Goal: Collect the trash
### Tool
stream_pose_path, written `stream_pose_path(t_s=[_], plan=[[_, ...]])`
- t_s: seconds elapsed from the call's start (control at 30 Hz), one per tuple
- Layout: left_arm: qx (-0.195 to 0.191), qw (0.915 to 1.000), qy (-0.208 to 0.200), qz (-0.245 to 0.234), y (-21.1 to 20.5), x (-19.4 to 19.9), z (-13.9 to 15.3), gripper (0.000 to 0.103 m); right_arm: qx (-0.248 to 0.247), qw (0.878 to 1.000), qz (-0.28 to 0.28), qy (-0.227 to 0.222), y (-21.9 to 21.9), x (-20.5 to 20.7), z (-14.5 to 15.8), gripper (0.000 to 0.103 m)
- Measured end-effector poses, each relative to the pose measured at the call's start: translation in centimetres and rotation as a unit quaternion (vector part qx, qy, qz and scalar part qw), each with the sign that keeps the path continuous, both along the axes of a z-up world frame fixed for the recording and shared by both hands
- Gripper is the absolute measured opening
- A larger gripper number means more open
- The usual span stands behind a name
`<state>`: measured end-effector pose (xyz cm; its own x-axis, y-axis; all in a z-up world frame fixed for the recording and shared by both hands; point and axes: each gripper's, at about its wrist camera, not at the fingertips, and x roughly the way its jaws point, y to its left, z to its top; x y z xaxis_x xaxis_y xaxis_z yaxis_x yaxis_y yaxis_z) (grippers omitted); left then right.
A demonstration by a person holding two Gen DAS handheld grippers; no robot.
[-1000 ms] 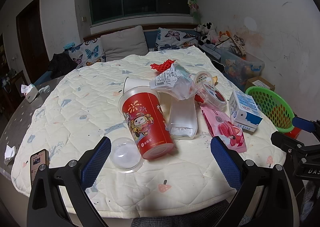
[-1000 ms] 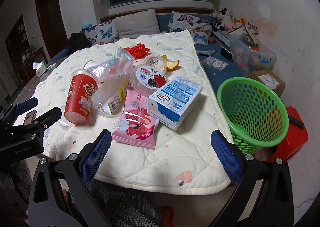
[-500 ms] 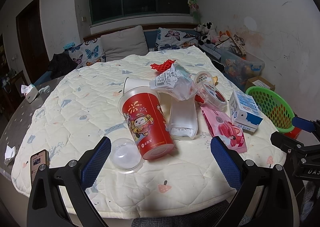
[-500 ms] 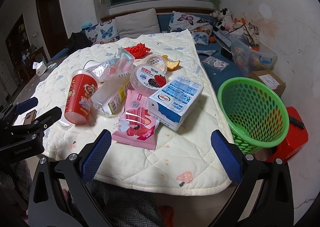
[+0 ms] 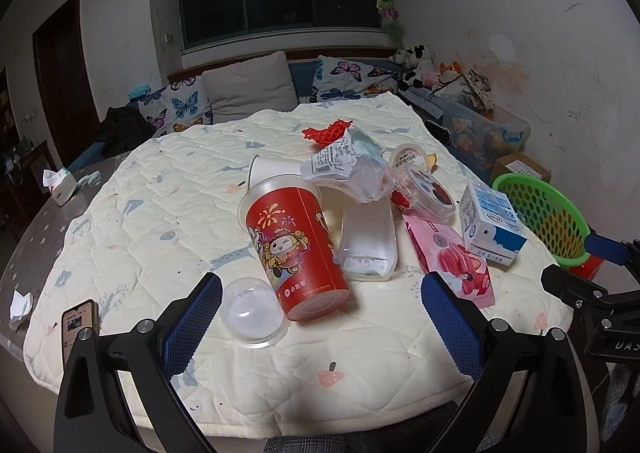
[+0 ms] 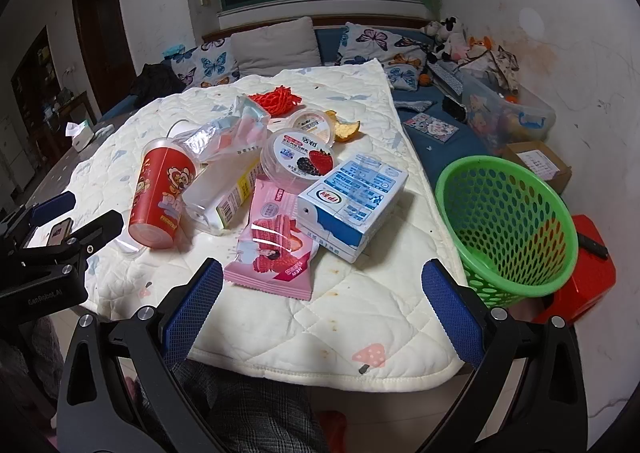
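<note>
Both grippers wide, empty. Red cartoon cup (image 5: 298, 249) on its side ahead of left gripper (image 5: 320, 317); pink wrapper (image 6: 276, 249) ahead of right gripper (image 6: 322, 301).

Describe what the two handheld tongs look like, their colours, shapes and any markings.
Both match: black angular frames with triangular cut-outs and silver screw heads. The left tongs and right tongs each end in two fingers faced with blue textured pads. White lettering shows on each body seen from the other camera, too small to read surely. No cables show. Grey checked fabric lies below.

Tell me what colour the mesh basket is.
Green basket, clearest in the right wrist view.
</note>
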<state>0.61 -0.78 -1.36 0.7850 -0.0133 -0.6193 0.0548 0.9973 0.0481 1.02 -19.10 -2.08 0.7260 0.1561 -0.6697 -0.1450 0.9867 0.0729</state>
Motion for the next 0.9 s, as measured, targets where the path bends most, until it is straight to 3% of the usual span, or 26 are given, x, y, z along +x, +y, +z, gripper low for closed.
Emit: stream_pose_path(t_s=[0.9], plan=[[-0.002, 0.9999, 0.010, 0.004, 1.1, 1.5, 0.2, 0.097, 0.000, 1.000, 0.006, 0.009, -0.1, 1.3, -0.2, 0.099]])
